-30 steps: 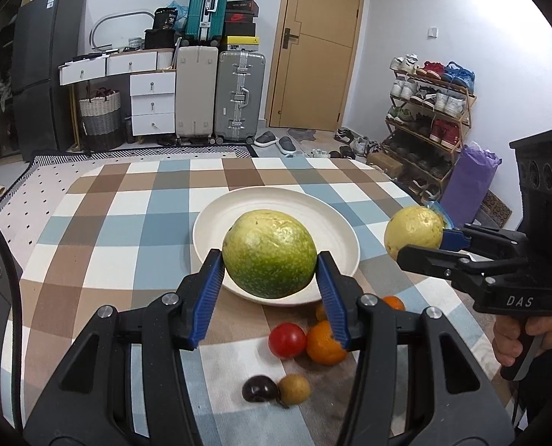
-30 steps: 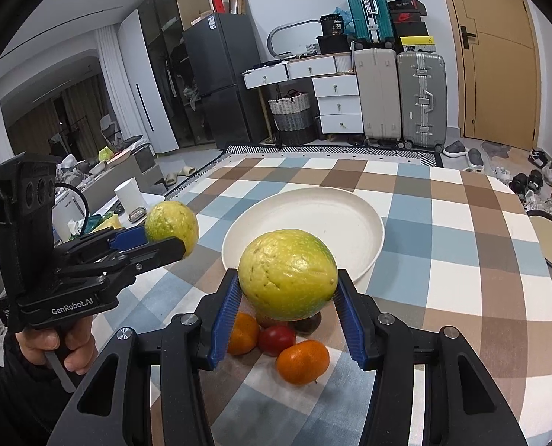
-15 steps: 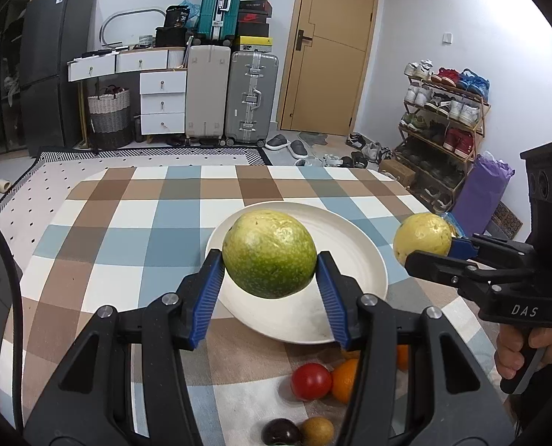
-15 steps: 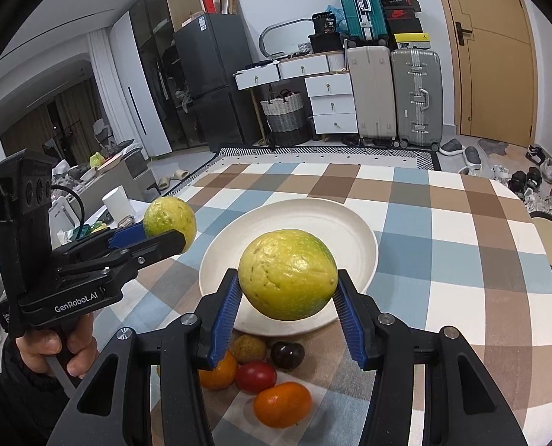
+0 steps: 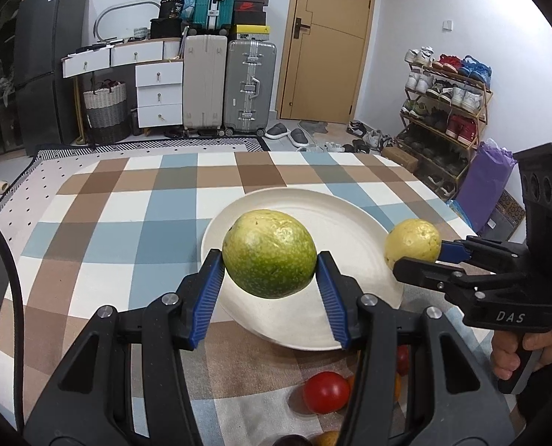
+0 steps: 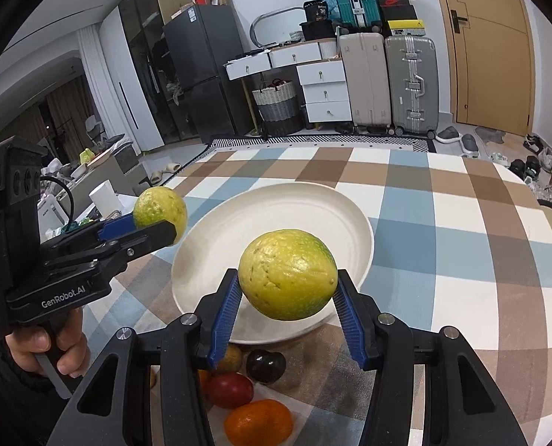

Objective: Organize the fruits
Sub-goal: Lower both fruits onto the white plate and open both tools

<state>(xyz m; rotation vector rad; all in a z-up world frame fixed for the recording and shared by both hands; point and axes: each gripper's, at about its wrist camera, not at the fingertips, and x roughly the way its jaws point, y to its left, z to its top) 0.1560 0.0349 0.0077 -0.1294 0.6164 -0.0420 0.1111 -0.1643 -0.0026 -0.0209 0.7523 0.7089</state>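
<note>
My left gripper (image 5: 269, 264) is shut on a green-yellow round fruit (image 5: 269, 252), held in the air over the near rim of the white plate (image 5: 335, 219). My right gripper (image 6: 287, 288) is shut on a yellower round fruit (image 6: 287, 274), held above the plate's (image 6: 276, 208) near edge. Each gripper with its fruit also shows in the other view: the right one (image 5: 413, 244) and the left one (image 6: 160, 212). The plate holds nothing.
On the checked tablecloth in front of the plate lie small fruits: a red tomato (image 6: 229, 390), an orange (image 6: 258, 422), a dark plum (image 6: 266, 366) and a brownish fruit (image 6: 229, 358). The tomato also shows in the left wrist view (image 5: 326, 392).
Both grippers have moved forward and risen with their fruits, toward the plate. The small fruits have slid lower in both views. Grips unchanged.
</note>
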